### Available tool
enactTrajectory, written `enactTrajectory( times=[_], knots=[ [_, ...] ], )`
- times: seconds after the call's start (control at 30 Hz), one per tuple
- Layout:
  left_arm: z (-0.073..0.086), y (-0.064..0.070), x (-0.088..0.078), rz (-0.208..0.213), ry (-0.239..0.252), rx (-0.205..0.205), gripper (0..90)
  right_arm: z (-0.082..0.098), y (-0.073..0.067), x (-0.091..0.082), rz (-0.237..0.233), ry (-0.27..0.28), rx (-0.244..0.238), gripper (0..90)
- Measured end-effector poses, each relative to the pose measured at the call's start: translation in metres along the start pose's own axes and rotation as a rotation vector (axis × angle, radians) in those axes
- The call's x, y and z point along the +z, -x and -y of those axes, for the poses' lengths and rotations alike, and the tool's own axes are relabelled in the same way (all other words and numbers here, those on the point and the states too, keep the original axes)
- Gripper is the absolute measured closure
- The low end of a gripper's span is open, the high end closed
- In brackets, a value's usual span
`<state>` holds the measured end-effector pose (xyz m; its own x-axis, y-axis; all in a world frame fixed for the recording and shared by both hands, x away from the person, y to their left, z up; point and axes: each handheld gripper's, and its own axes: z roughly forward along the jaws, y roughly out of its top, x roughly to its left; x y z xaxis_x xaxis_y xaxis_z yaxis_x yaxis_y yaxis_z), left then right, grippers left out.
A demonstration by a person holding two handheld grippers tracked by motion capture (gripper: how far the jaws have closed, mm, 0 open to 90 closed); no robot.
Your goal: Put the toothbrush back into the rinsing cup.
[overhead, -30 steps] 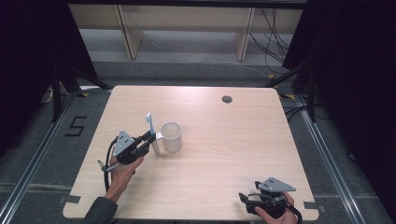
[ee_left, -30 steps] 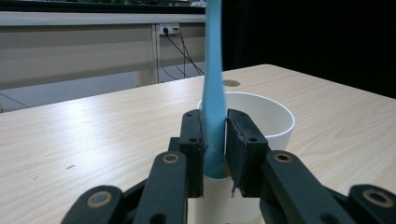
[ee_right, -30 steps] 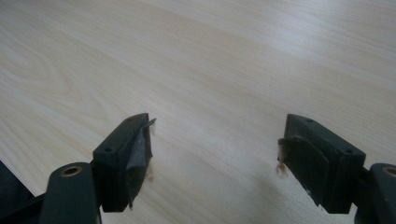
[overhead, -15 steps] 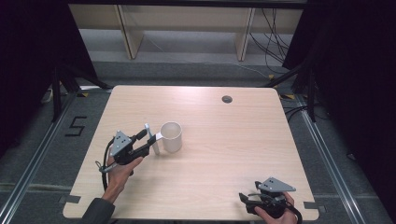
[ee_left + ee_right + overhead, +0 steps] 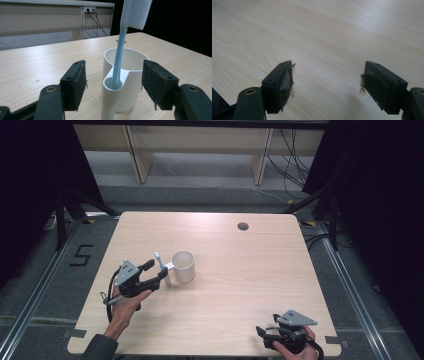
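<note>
- Two grippers work at a pale wooden table (image 5: 225, 320), one in each of the person's hands.
- Left gripper (image 5: 159, 270) sits at the table's left side, just beside a white cup (image 5: 183, 266); its jaws have just been opening and now stand spread.
- From the left gripper view, the pads (image 5: 76, 86) flank the cup's narrow side tube (image 5: 111, 100), one on each side, and neither presses on it.
- A toothbrush (image 5: 120, 47) stands in that side tube with its light blue handle rising almost upright and its white bristle head at the top, leaning slightly.
- From the high view, the toothbrush (image 5: 160, 265) shows as a pale stick between the left gripper's tips and the cup's round mouth.
- The cup stands upright on the table, left of centre, well apart from the small dark round hole (image 5: 243, 226) near the far edge.
- Right gripper (image 5: 262, 336) rests at the near right corner of the table, well apart from the cup.
- Its own view shows the jaws spread wide over bare wood, with nothing between the pads (image 5: 287, 82).
</note>
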<state>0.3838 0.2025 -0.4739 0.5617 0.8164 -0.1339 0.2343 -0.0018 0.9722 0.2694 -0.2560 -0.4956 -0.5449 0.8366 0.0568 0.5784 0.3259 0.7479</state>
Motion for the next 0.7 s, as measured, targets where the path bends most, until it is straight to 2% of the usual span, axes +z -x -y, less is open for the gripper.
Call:
enactTrajectory(
  times=[0.3, 0.37, 0.5, 0.7],
  knots=[
    [-0.0049, 0.0019, -0.0055, 0.008, -0.002, -0.012, 34.8, -0.0001, 0.0002, -0.0001, 0.003, 0.001, -0.001, 25.1],
    [-0.0053, 0.0021, -0.0064, 0.013, -0.002, -0.025, 34.0, -0.0001, 0.0002, 0.0, 0.003, 0.001, -0.001, 25.1],
    [-0.0062, 0.0029, -0.0079, 0.019, -0.001, -0.022, 32.8, 0.0001, 0.0005, 0.0001, 0.004, 0.004, -0.002, 25.1],
    [-0.0069, 0.0038, -0.01, 0.015, -0.023, -0.033, 30.0, 0.0001, 0.0005, 0.0001, 0.003, 0.004, -0.002, 25.1]
  ],
)
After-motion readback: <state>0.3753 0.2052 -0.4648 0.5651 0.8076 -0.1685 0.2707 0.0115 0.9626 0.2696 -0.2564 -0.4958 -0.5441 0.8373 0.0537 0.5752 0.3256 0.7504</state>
